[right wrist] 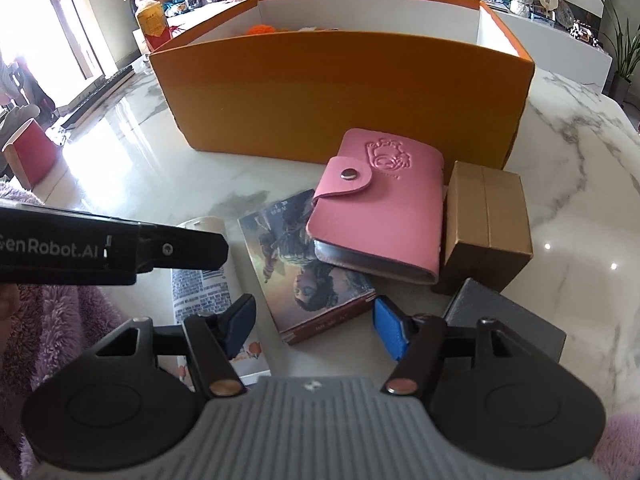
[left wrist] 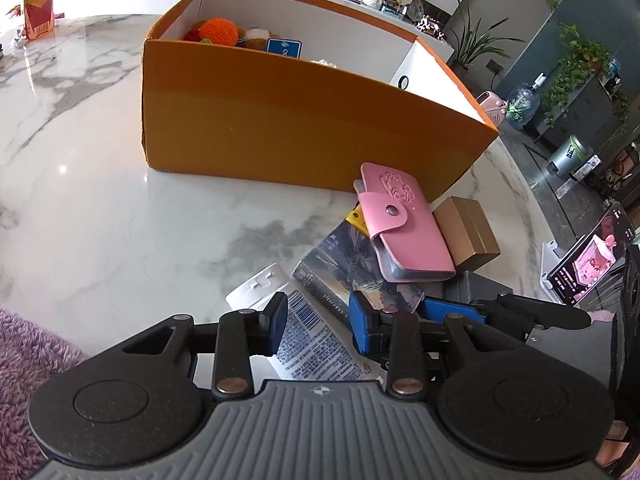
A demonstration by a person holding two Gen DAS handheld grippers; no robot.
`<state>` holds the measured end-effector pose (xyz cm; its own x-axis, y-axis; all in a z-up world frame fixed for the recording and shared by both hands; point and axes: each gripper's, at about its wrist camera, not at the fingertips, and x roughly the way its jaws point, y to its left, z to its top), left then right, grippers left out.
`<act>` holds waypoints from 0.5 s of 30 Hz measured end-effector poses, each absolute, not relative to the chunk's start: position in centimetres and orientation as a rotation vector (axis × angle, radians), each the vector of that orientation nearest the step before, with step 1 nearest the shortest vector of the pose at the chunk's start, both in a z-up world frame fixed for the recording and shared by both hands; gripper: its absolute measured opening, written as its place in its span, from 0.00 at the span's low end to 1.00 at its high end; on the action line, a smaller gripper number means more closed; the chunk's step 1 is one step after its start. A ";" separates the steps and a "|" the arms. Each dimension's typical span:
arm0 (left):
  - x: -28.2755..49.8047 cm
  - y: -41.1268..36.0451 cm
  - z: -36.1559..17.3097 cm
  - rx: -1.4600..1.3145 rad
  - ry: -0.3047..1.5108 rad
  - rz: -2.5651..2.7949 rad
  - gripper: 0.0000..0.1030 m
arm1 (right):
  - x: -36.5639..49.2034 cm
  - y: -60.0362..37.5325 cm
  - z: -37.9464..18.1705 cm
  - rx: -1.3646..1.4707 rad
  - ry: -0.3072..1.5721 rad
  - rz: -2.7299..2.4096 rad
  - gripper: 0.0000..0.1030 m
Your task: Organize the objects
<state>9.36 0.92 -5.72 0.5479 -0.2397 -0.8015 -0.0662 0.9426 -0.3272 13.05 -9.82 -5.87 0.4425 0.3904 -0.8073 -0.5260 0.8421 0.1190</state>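
An orange box (right wrist: 340,92) fills the upper centre of both views, standing on a white marble table (left wrist: 100,160); a crocheted orange toy (left wrist: 218,30) and a blue card (left wrist: 283,48) lie inside it. In front of the box, at centre right, a pink wallet (right wrist: 380,212) rests on a picture book (right wrist: 312,276), just beside a small brown carton (right wrist: 488,216). A grey case (right wrist: 508,320) lies at lower right, partly behind the right gripper (right wrist: 316,328), whose jaws stand apart over the book's near corner, gripping nothing. The left gripper (left wrist: 318,326), jaws partly apart and empty, hovers over a printed packet (left wrist: 312,336) at lower centre. A phone (left wrist: 588,260) stands at far right.
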 end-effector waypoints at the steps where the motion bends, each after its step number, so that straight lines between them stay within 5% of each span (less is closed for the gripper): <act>1: 9.3 1.0 -5.7 -0.333 0.982 -0.104 0.37 | 13.0 -9.6 -6.0 -0.163 0.958 0.573 0.65; 6: 9.5 1.5 -5.9 -0.282 0.976 -0.057 0.35 | 12.8 -8.9 -6.3 -0.136 0.984 0.609 0.51; 15: 10.4 4.1 -6.3 -0.321 0.976 -0.012 0.33 | 12.5 -6.0 -6.6 -0.131 0.958 0.680 0.45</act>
